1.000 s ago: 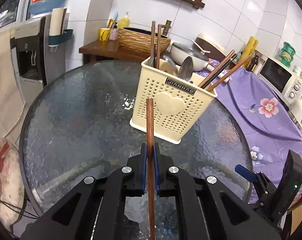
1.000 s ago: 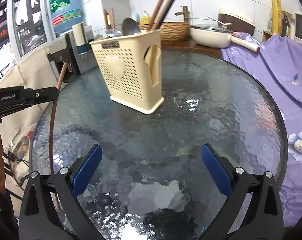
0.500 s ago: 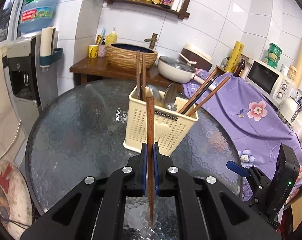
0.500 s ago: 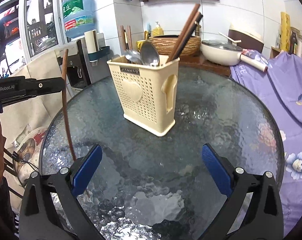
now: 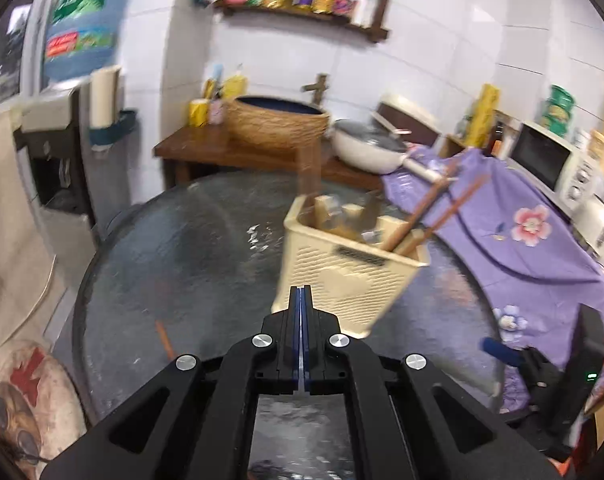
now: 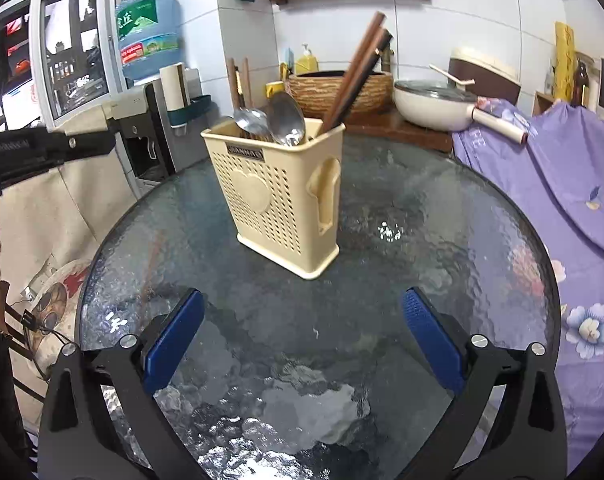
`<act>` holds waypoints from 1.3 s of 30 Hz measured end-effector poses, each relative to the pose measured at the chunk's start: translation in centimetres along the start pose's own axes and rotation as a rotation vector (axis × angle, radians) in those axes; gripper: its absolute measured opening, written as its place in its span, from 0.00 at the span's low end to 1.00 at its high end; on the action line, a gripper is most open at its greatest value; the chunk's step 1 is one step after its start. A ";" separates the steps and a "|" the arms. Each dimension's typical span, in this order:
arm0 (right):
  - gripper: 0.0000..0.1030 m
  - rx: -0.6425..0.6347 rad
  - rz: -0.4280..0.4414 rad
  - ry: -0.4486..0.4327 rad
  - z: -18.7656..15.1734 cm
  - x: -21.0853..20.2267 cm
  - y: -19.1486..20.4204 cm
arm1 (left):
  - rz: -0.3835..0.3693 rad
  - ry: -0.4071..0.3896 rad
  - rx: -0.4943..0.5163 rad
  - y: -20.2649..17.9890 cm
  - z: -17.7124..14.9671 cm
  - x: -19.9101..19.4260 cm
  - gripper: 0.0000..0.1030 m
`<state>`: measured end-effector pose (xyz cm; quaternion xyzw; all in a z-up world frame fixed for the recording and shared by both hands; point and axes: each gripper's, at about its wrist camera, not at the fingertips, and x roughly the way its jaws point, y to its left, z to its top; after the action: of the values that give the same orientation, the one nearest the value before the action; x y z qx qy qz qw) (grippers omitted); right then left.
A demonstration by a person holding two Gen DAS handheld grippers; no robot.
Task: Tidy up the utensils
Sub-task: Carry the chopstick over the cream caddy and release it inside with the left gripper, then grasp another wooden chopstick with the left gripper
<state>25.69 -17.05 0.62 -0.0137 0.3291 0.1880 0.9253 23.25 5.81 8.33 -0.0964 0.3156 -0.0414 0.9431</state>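
Chopstick (image 5: 164, 339) on table, sharp only in left view; left tongs (image 5: 300, 300) closed empty, right tongs (image 6: 302, 320) agape

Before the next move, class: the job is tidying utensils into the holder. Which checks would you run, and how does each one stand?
1. Left fingers gripping a utensil: not ok, shut on nothing.
2. Right fingers free: ok, open and empty.
3. Loose chopstick at rest: cannot tell, blurred near the table edge.
4. Holder upright: ok.
5. Room left in the holder: cannot tell.
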 end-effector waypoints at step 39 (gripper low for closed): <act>0.95 0.020 0.064 0.122 -3.5 4.3 3.1 | 0.371 0.282 -0.100 9.7 -8.9 9.4 0.07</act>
<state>25.52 -13.28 -4.46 -0.0055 0.3871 0.2129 0.8971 25.56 12.60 -6.14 -0.0765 0.4580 0.1352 0.8753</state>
